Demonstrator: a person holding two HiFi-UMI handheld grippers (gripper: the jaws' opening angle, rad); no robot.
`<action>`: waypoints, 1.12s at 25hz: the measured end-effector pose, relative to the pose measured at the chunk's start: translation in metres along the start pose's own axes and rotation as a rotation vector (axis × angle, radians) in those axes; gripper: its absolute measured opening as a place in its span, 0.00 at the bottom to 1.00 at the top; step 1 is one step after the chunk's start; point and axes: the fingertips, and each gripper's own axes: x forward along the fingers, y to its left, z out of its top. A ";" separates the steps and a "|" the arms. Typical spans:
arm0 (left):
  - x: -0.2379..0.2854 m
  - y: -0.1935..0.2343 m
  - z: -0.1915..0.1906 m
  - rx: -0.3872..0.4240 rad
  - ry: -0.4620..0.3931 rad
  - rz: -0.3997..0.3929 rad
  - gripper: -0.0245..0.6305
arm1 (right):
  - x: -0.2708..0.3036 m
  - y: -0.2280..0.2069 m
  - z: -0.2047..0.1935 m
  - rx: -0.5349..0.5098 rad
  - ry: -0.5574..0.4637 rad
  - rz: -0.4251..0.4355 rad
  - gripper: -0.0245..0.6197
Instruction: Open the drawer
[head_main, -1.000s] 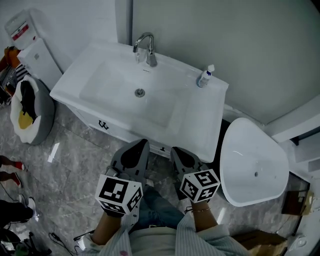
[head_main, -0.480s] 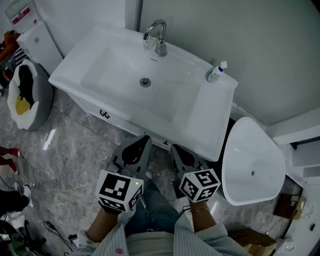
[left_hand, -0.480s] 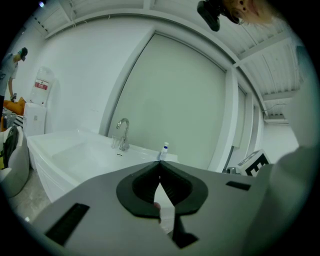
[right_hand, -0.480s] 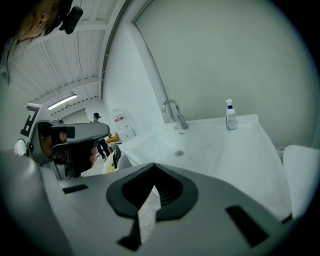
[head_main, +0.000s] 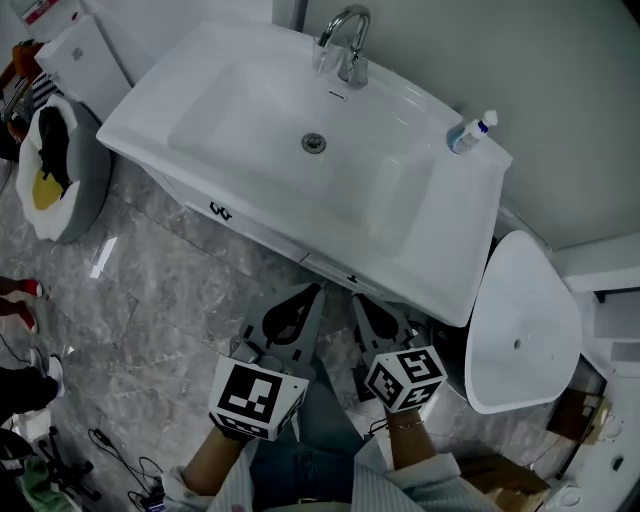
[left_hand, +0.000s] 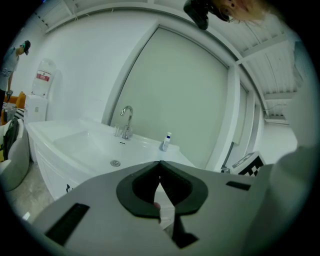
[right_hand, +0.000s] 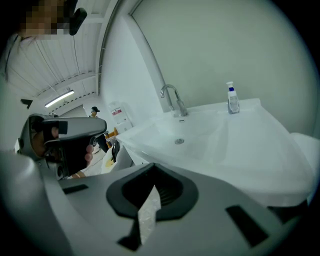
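In the head view, the drawer (head_main: 335, 270) is found under the sink (head_main: 440, 230), just ahead of the fingertips, with its small handle (head_main: 352, 279) nearest to the right gripper (head_main: 357, 298). For a good opening, the jaws should probably be parted first, closed on the handle, then drawn straight back. The left gripper (head_main: 311, 290) is held beside the right one, and both are pointed forward and slightly down. In the left gripper view, the jaws are seen pressed together, empty. In the right gripper view, the same is seen, and the drawer is not shown.
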 end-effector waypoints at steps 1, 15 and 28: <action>0.000 0.001 -0.006 -0.003 0.004 -0.003 0.06 | 0.002 -0.001 -0.006 0.000 0.004 -0.003 0.05; 0.003 0.010 -0.106 -0.042 0.107 -0.044 0.06 | 0.036 -0.044 -0.093 0.034 0.012 -0.160 0.05; 0.004 0.030 -0.163 -0.052 0.124 -0.066 0.06 | 0.068 -0.095 -0.158 0.068 0.018 -0.286 0.05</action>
